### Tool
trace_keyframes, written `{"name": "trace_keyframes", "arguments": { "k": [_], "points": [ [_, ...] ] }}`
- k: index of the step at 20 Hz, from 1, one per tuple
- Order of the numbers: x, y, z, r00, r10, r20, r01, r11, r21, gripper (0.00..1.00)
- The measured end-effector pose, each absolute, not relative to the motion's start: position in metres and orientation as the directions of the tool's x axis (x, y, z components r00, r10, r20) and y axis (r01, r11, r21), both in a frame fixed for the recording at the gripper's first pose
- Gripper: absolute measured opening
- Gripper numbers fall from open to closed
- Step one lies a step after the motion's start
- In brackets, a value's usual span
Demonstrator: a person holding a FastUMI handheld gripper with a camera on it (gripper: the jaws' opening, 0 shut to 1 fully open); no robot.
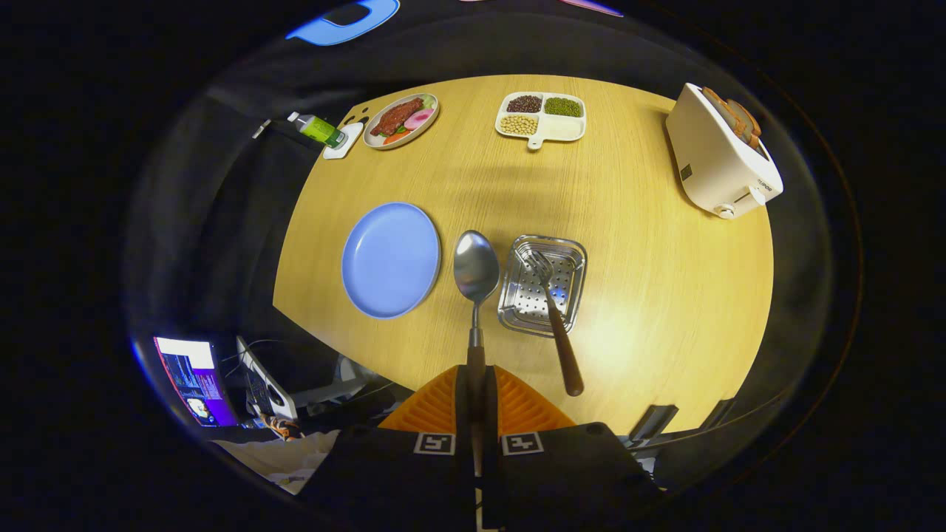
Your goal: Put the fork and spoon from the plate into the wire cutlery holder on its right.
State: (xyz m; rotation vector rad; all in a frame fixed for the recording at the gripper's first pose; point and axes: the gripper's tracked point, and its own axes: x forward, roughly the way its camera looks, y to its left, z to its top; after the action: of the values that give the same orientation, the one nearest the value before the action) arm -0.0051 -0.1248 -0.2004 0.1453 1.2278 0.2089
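Pale wooden counter (650, 244), booth setting, seen from above.
Item 1: round blue plate (391, 259), bare.
Item 2: perforated steel cutlery holder (569, 255), right of plate; wooden-handled fork (556, 325) lies in it, handle over near rim.
Item 3: steel spoon (476, 267), aloft between plate and holder, handle pinched by orange tongs (476, 403).
Handling judgement: carry right until bowl sits over holder, lower beside fork, then spread tongs; avoid knocking fork handle.

holder (542, 286): partly blocked by fork (556, 319) lying across its near rim | gripper (477, 391): clamped on spoon (475, 284) | counter (665, 295): bare right of holder, toaster (720, 151) at far right corner
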Motion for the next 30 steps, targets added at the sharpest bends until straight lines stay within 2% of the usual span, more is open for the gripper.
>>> {"name": "trace_keyframes", "arguments": {
  "k": [5, 11, 14, 18, 20, 21, 23, 24, 25, 26, 30],
  "points": [
    [0.001, -0.161, -0.211, 0.187, 0.200, -0.962, -0.094, 0.978, 0.185, 0.08],
    [0.009, -0.171, -0.227, 0.097, 0.180, -0.979, -0.135, 0.977, 0.166, 0.08],
    [0.015, -0.171, -0.234, 0.079, 0.163, -0.983, -0.146, 0.978, 0.151, 0.08],
    [0.029, -0.162, -0.235, 0.091, 0.178, -0.980, -0.114, 0.979, 0.167, 0.13],
    [0.031, -0.155, -0.230, 0.110, 0.203, -0.973, -0.114, 0.975, 0.190, 0.26],
    [0.032, -0.153, -0.227, 0.125, 0.216, -0.968, -0.113, 0.973, 0.202, 0.37],
    [0.031, -0.149, -0.221, 0.157, 0.235, -0.959, -0.112, 0.969, 0.219, 0.68],
    [0.032, -0.146, -0.218, 0.182, 0.245, -0.952, -0.112, 0.967, 0.228, 0.73],
    [0.031, -0.144, -0.212, 0.207, 0.254, -0.945, -0.112, 0.965, 0.235, 0.90],
    [0.031, -0.142, -0.208, 0.235, 0.262, -0.936, -0.106, 0.964, 0.244, 0.98],
    [0.033, -0.139, -0.182, 0.386, 0.257, -0.886, -0.083, 0.966, 0.244, 0.99]
  ]
}}
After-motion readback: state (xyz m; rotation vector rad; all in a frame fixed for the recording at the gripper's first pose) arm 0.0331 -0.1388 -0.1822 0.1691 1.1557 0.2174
